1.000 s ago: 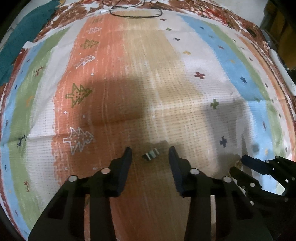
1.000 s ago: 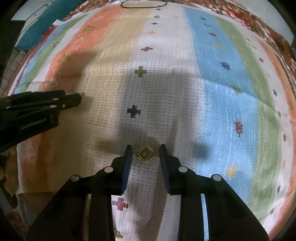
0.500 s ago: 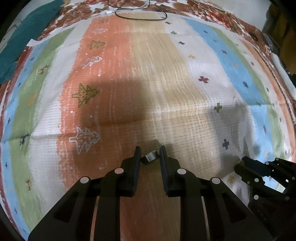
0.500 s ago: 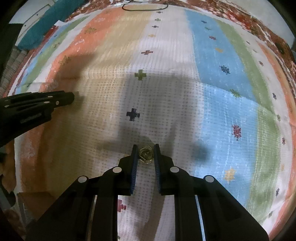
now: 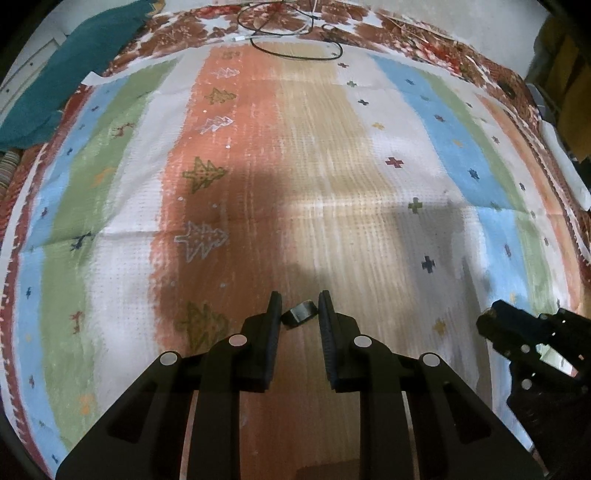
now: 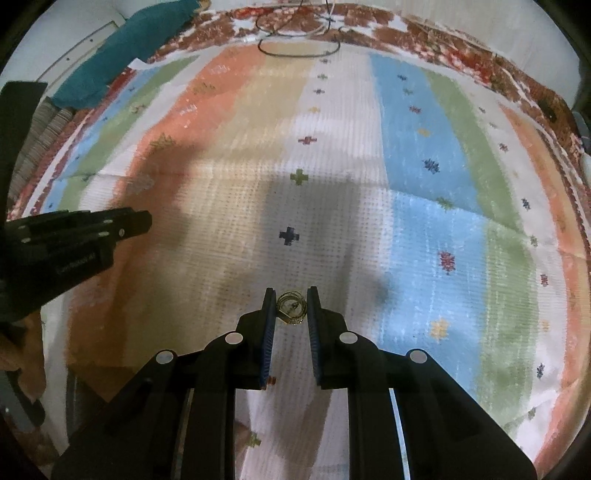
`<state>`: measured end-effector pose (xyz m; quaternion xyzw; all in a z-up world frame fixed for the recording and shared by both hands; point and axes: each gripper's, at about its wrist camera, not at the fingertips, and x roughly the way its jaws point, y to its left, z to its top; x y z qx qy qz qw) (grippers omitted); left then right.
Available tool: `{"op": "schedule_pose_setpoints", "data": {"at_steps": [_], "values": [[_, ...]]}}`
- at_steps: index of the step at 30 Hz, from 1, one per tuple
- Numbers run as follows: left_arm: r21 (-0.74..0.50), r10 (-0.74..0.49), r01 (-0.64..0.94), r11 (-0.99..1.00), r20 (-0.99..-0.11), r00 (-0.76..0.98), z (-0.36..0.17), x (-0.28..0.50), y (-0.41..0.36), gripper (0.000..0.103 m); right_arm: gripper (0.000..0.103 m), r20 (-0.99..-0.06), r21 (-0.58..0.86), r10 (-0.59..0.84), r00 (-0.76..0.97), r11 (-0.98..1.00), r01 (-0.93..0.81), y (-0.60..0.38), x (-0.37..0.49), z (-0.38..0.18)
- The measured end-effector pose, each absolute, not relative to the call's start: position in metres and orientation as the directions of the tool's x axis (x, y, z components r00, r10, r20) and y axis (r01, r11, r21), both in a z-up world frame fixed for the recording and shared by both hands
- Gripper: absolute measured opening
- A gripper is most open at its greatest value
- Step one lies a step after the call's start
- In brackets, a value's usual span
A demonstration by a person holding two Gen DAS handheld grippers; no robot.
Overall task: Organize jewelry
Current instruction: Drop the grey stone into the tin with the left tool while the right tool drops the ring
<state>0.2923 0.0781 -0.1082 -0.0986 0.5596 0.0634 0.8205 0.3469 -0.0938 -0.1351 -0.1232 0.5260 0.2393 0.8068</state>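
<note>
Two grips | dark ring pinched in left hand-held gripper | gold ring in right hand-held gripper

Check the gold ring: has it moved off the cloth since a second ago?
Yes. The gold ring is pinched in the right gripper, whose jaws have just been closing, and looks lifted: the dark blue cross on the striped cloth appears smaller than before.

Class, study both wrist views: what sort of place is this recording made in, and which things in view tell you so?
Probably a room in a home, worked over a cloth-covered surface, perhaps a bed or table. Clues: the striped printed cloth with its fold creases, a teal fabric bunched at the far left edge, and loose cables at the far end.
</note>
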Motion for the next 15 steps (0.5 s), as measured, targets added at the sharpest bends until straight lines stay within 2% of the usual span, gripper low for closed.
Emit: {"op": "schedule_pose_setpoints", "data": {"at_steps": [15], "values": [[-0.083, 0.012, -0.211, 0.974, -0.911, 0.412, -0.075, 0.246, 0.070, 0.020, 0.018, -0.879, 0.066, 0.297, 0.374, 0.851, -0.521, -0.104, 0.311, -0.107]]}}
